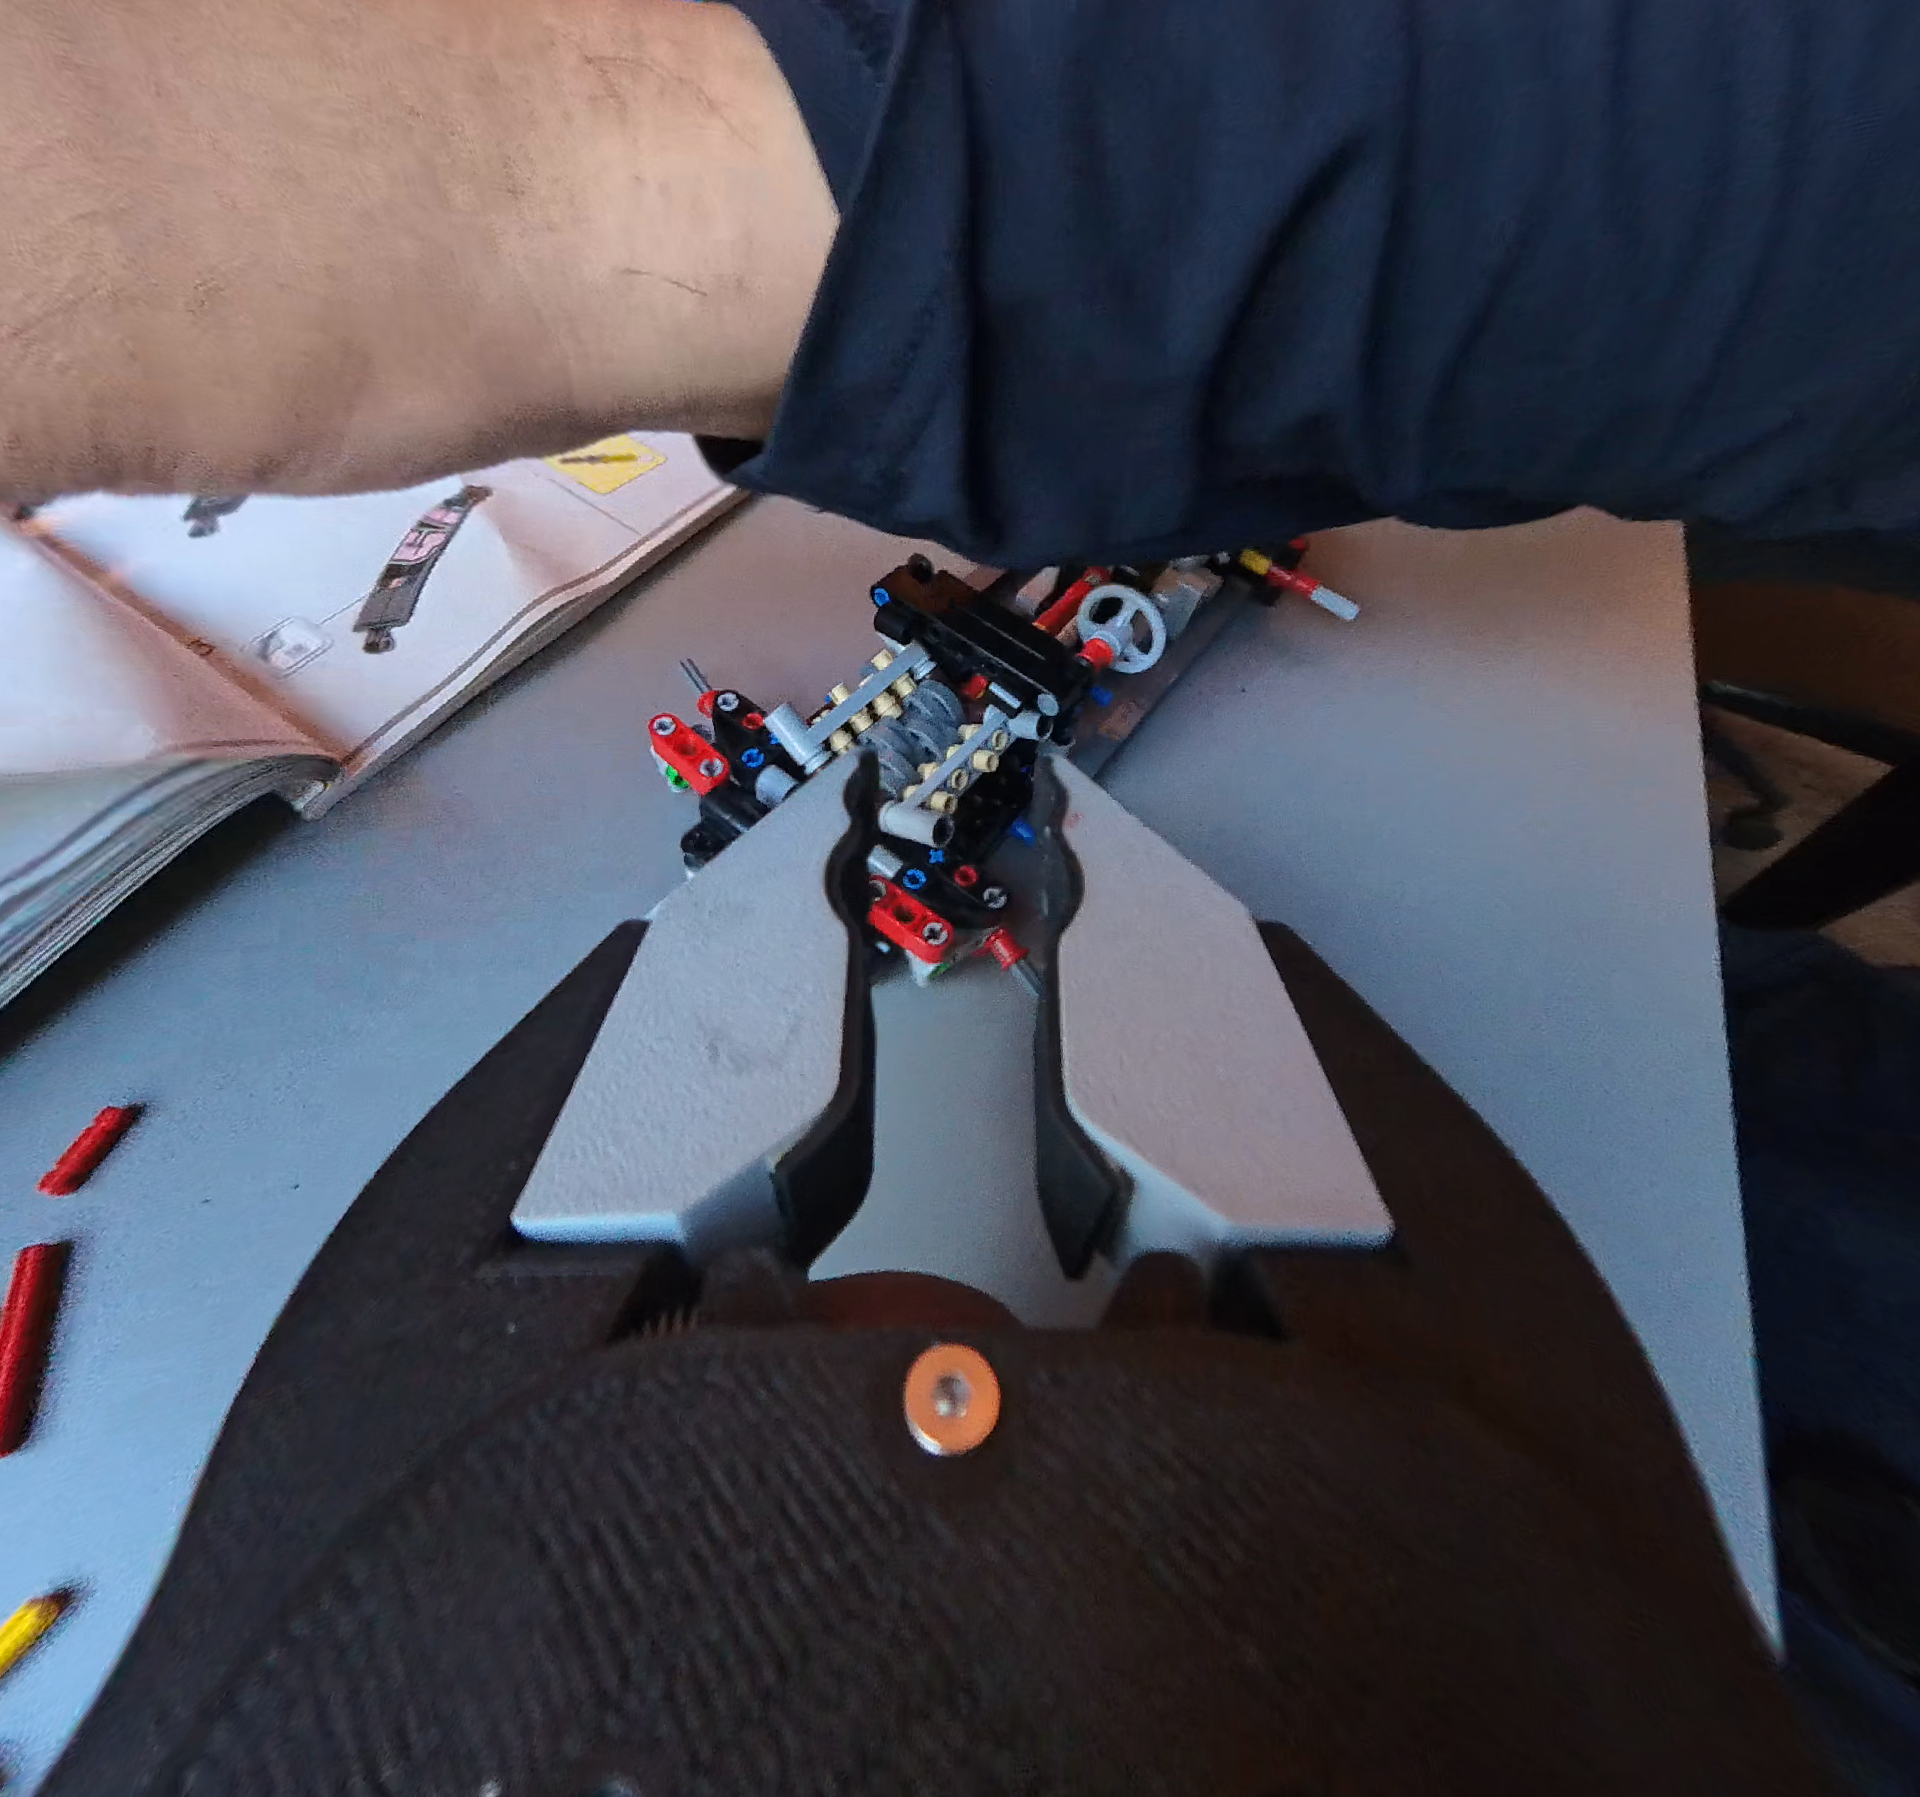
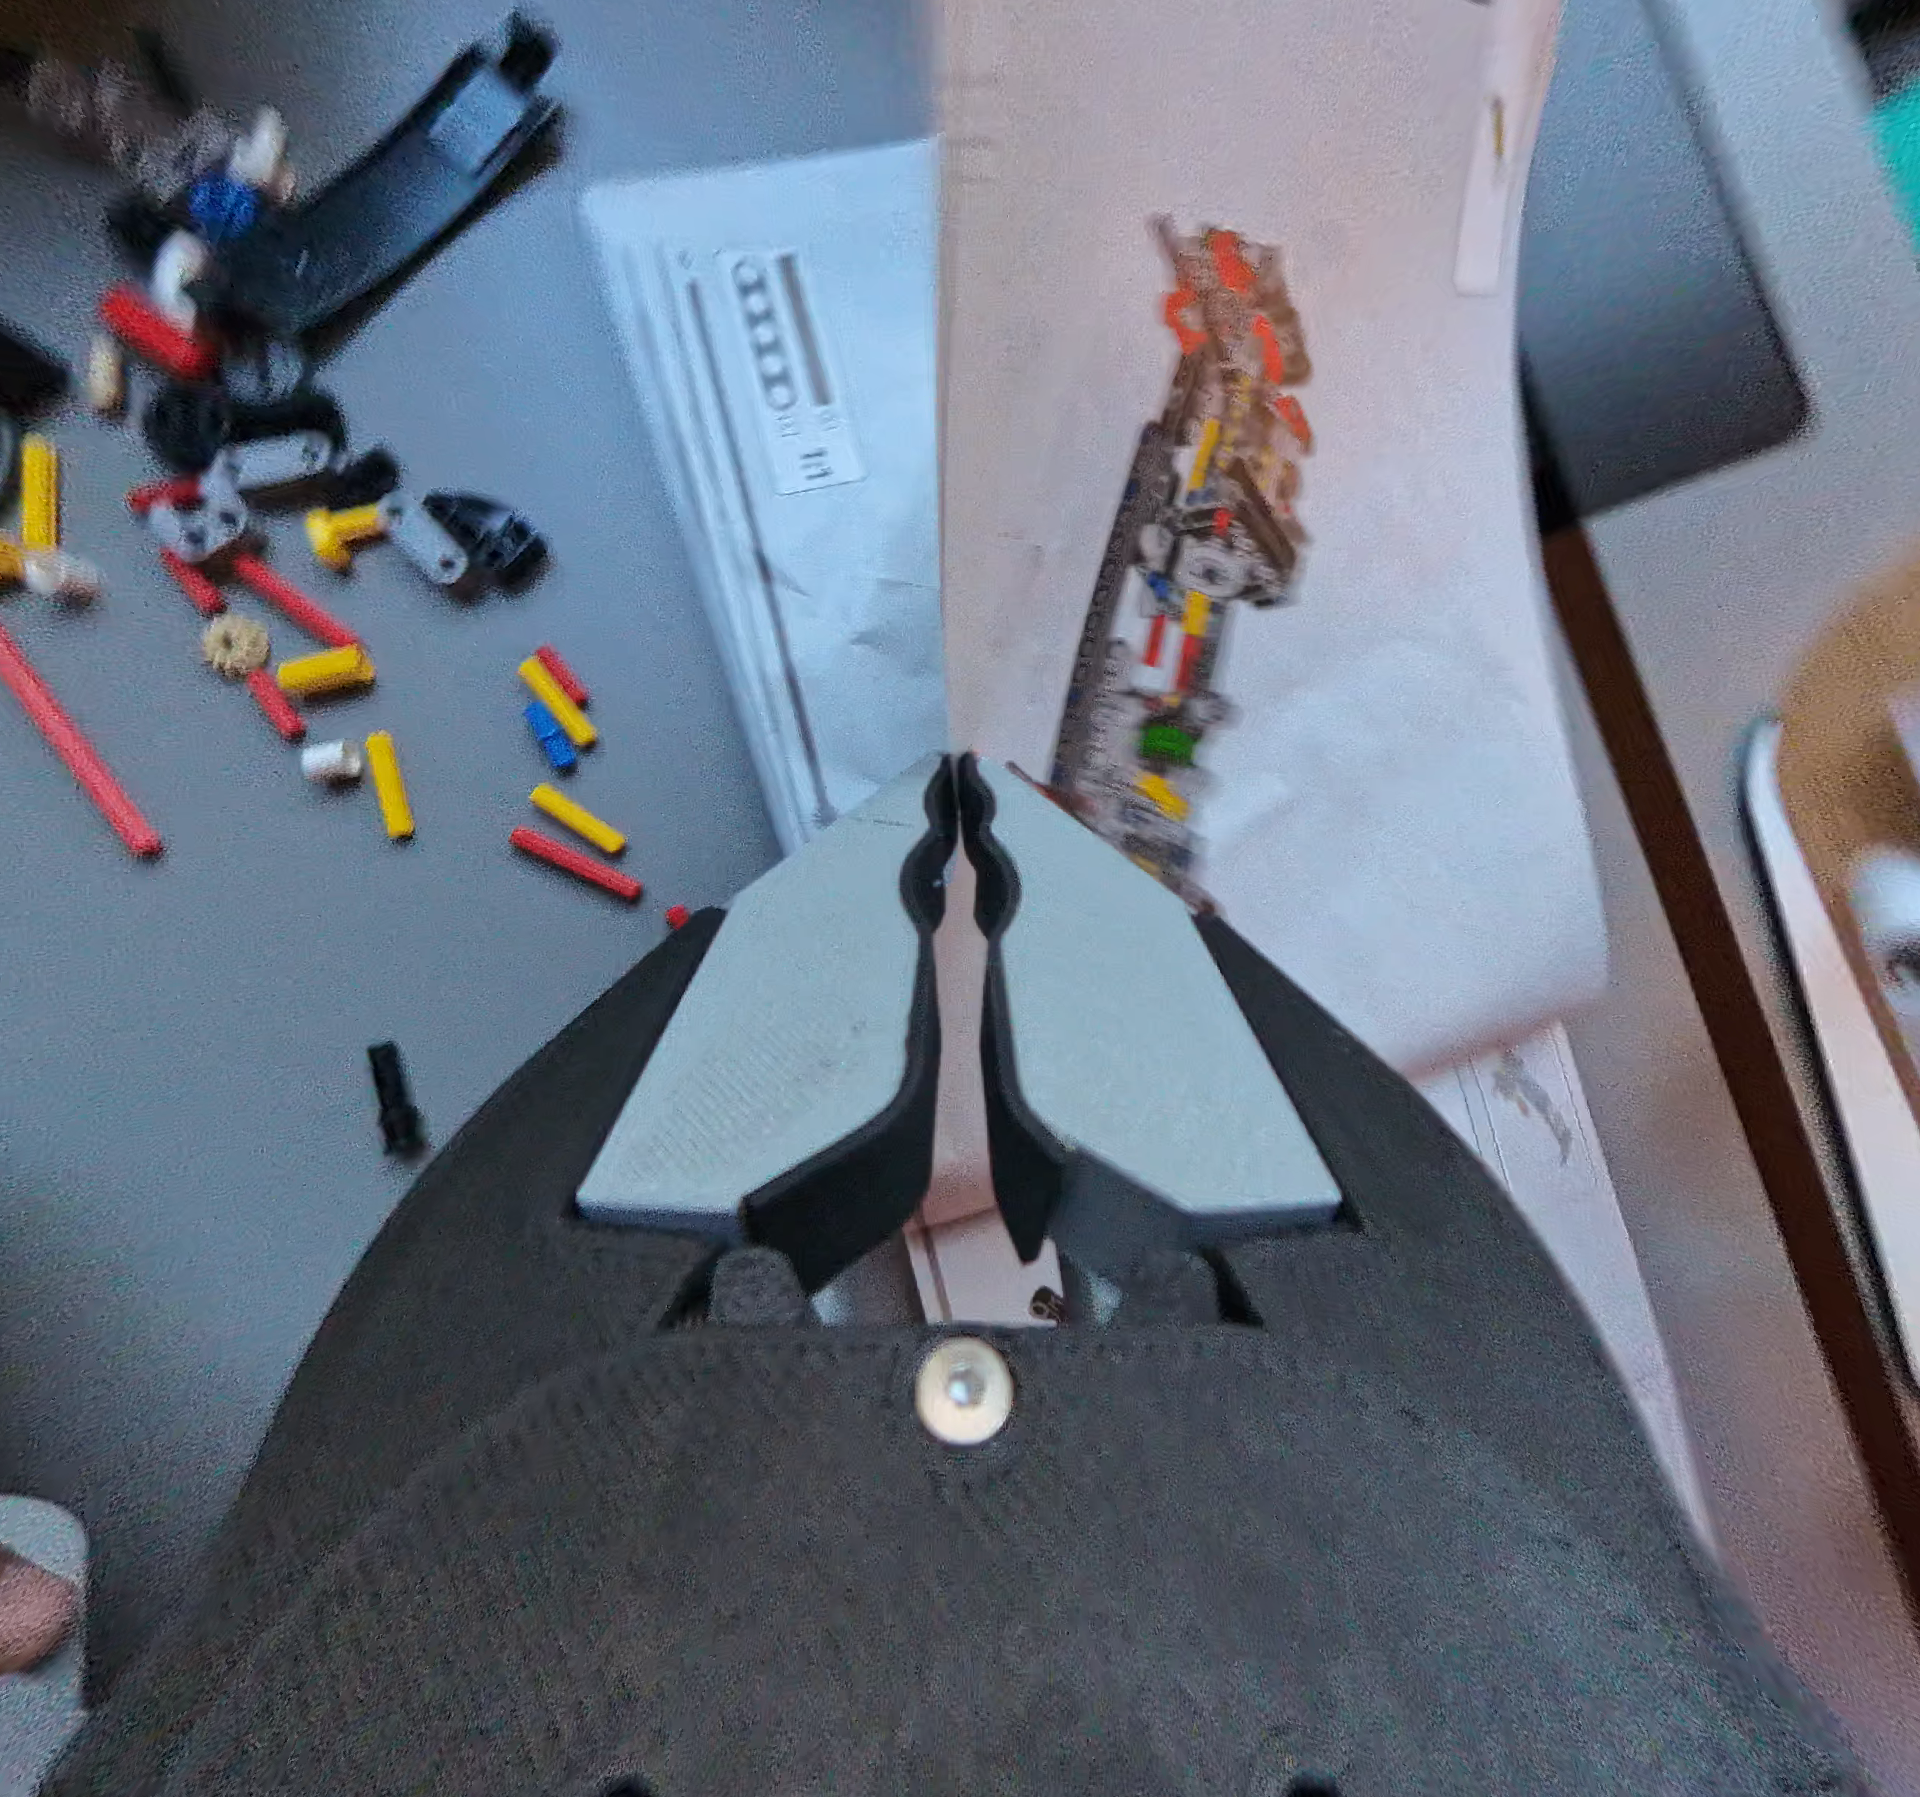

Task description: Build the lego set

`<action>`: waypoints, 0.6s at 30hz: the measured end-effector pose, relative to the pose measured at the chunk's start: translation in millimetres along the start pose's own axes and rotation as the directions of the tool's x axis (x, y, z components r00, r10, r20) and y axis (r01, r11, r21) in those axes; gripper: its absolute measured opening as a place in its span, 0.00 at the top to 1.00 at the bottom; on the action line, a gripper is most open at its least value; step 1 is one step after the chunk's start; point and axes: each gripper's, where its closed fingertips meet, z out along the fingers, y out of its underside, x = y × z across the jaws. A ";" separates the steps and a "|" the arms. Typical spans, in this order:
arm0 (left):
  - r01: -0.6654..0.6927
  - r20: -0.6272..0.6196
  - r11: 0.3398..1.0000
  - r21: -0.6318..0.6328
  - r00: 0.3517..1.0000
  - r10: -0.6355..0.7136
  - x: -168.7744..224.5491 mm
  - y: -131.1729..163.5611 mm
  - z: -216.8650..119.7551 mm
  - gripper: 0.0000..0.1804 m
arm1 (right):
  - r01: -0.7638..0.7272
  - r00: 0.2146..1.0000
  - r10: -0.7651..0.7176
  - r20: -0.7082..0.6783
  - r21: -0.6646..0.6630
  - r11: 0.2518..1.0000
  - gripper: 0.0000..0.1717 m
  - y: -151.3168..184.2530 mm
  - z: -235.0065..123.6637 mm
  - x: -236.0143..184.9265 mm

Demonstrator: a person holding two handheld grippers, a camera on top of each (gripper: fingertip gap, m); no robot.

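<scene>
My left tongs (image 1: pixel 951 812) clamp a brick-built chassis (image 1: pixel 935 708) near the table's (image 1: pixel 1455 864) far edge; my right tongs (image 2: pixel 958 771), pressed together, hover over an open booklet (image 2: pixel 1351 760).

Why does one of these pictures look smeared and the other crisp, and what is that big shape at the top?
Right wrist view: motion-smeared, so the loose pieces and open booklet look soft. Left wrist view: the brick model is fairly sharp; the forearm and dark sleeve loom close, wide-angle stretched, hiding the model's far end.
</scene>
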 end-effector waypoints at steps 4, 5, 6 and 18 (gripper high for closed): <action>0.036 -0.042 0.999 0.016 0.998 -0.035 5.3 -3.4 -2.1 0.85 | 0.105 0.992 -0.089 0.084 -0.210 0.972 1.00 31.6 33.4 -19.0; 0.035 -0.041 0.999 0.014 0.999 -0.034 4.8 -3.4 -2.4 0.85 | 0.082 0.994 -0.065 0.089 -0.205 0.975 1.00 32.6 35.9 -19.5; 0.030 -0.036 0.999 0.013 0.999 -0.030 3.9 -3.5 -3.0 0.85 | 0.060 0.993 -0.040 0.108 -0.187 0.981 0.95 30.3 34.2 -21.4; 0.036 -0.024 0.999 0.034 0.999 -0.035 -0.3 -8.5 -6.7 0.85 | -0.152 0.978 0.130 0.162 0.134 0.979 0.70 60.6 -100.6 -3.9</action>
